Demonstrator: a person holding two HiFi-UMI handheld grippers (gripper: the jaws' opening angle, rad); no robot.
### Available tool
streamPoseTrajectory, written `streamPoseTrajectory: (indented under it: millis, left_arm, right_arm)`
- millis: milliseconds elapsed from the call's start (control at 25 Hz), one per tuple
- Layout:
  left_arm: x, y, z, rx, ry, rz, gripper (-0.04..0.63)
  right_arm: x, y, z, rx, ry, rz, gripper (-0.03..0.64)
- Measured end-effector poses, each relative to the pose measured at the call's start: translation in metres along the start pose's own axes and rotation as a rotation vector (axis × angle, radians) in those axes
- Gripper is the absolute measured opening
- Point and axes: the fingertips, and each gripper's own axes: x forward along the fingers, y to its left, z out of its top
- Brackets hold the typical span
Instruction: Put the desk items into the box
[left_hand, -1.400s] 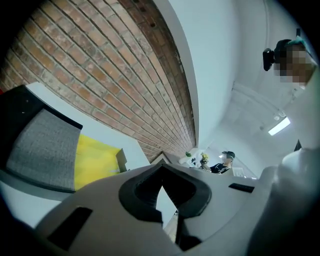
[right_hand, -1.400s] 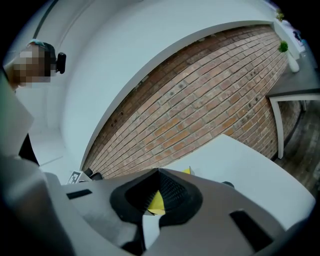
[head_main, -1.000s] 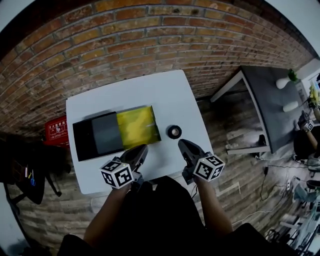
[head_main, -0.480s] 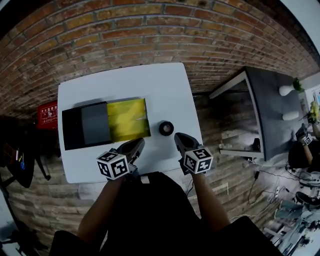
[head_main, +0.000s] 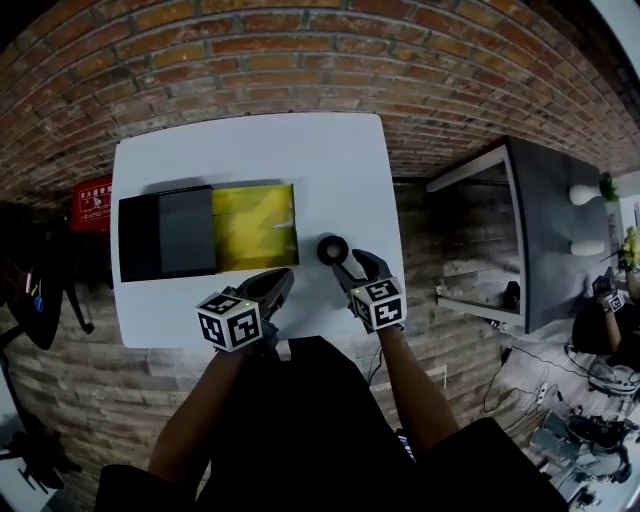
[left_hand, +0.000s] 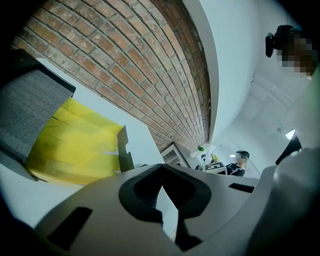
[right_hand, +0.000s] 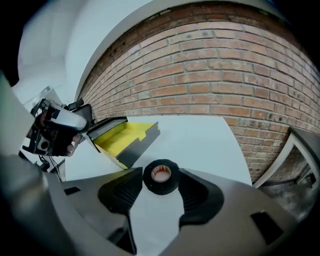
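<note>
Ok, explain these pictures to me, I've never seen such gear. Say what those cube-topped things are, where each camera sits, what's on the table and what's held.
No robot here: a person holds a claw in each hand; the marker cubes belong to them. The head view looks down from the person's head onto a white table. The other two cameras ride on the claws, looking along their jaws. On the table lie a dark box, its yellow inside showing, and a black tape roll. The left claw is shut and empty, near the box. The right claw has just been opening its jaws; the tape roll sits between their tips, not gripped. So nothing is held.
</note>
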Motion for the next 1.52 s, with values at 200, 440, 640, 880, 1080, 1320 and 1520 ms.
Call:
streamPoseTrajectory:
  millis: [200,440,640,880,1080,1320,1520]
  left_arm:
    - [-0.001,0.007,0.0,-0.016,-0.012,0.024,0.011]
    - [-0.004,0.013,0.001,-0.028,-0.021,0.051,0.011]
    - [-0.002,0.017,0.0,-0.028,-0.014,0.063,0.011]
    - [0.0,0.018,0.001,-0.044,-0.022,0.07,0.012]
    - [0.001,0.02,0.0,-0.051,-0.019,0.071,0.012]
    - [0.001,0.02,-0.002,-0.051,-0.007,0.065,0.011]
    - [-0.001,0.021,-0.002,-0.048,-0.007,0.066,0.011]
  right_arm:
    - [0.016,0.003,-0.005,-0.079,0.06,0.021,0.279]
    - [0.029,0.003,-0.011,-0.126,0.098,0.022,0.319]
    - [0.037,0.004,-0.011,-0.133,0.106,0.033,0.333]
    - [0.048,0.006,-0.014,-0.15,0.129,0.043,0.35]
    - [0.055,0.006,-0.014,-0.161,0.151,0.037,0.35]
    - [0.056,0.003,-0.013,-0.161,0.154,0.022,0.35]
    - [0.054,0.003,-0.009,-0.123,0.126,0.021,0.348]
